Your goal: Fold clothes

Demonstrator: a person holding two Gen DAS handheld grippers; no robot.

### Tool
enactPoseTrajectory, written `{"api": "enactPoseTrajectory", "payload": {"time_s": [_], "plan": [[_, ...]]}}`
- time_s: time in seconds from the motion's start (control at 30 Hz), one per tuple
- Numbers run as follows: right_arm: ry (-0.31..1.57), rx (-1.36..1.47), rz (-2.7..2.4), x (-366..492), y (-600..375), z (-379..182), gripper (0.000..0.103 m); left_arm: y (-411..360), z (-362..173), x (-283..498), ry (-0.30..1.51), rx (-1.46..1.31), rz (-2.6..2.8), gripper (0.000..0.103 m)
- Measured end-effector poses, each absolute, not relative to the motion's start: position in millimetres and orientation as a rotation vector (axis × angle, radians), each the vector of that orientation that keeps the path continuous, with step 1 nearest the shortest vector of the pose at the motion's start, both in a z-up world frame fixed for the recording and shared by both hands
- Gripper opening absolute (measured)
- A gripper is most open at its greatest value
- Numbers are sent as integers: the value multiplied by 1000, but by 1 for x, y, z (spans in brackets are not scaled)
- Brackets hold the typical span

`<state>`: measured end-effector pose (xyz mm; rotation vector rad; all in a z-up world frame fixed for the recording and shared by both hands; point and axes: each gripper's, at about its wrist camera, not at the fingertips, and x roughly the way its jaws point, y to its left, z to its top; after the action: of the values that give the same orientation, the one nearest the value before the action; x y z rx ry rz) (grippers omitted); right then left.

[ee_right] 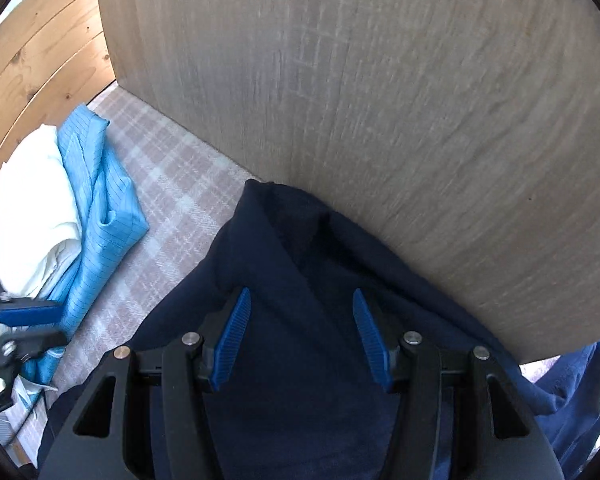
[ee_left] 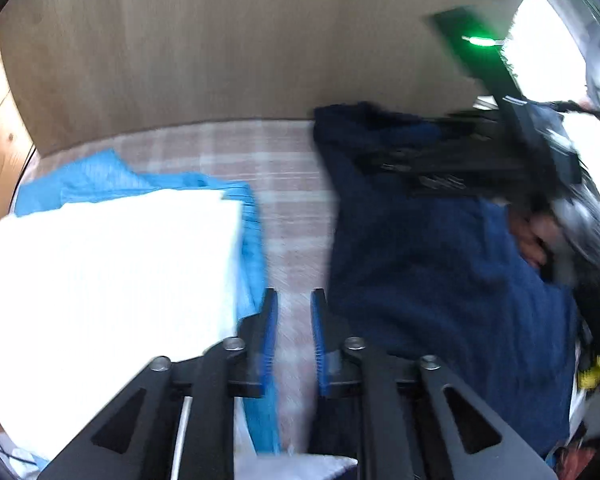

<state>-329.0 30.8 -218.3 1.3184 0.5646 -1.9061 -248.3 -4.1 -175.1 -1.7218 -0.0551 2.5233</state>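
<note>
A dark navy garment (ee_right: 300,240) lies crumpled on the plaid cover, its far edge against a wooden panel. My right gripper (ee_right: 300,304) hangs just above it, blue pads well apart and not pressing on the cloth. In the left wrist view the same navy garment (ee_left: 440,260) fills the right side, with the right gripper (ee_left: 440,160) a blurred dark shape over it and a hand (ee_left: 532,240) behind. My left gripper (ee_left: 294,300) stands over bare plaid between the piles, its pads a narrow gap apart with nothing between them.
A folded white garment (ee_left: 100,280) lies on a light blue striped one (ee_left: 100,176) at the left. The pink-grey plaid cover (ee_right: 172,200) runs between the piles. A tall wooden panel (ee_right: 380,100) closes off the far side, and a pine plank wall (ee_right: 40,40) stands at the left.
</note>
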Motion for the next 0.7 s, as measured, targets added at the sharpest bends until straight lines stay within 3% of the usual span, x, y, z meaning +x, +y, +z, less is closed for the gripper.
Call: {"api": "enactPoseTrajectory", "payload": {"time_s": [0.27,0.33,0.37,0.4,0.6,0.7], "plan": [[576,1309,-1900,-324,56,-203,53,44,-205,-215,326,-1742,2353,25],[590,1325,-1902,-327,66,-204,53,36,-212,-218,300,-1773,2392,20],[591,1337,-1903,-330,69,-207,53,28,-215,-222,267,-1807,2431,7],[590,1351,-1907,-332,70,-211,53,17,-217,-224,204,-1839,2461,5],[640,1328,-1972,-335,75,-219,53,-3,-209,-218,111,-1855,2500,7],[565,1285,-1979,-329,78,-202,53,0,-188,-212,63,-1765,2486,9]]}}
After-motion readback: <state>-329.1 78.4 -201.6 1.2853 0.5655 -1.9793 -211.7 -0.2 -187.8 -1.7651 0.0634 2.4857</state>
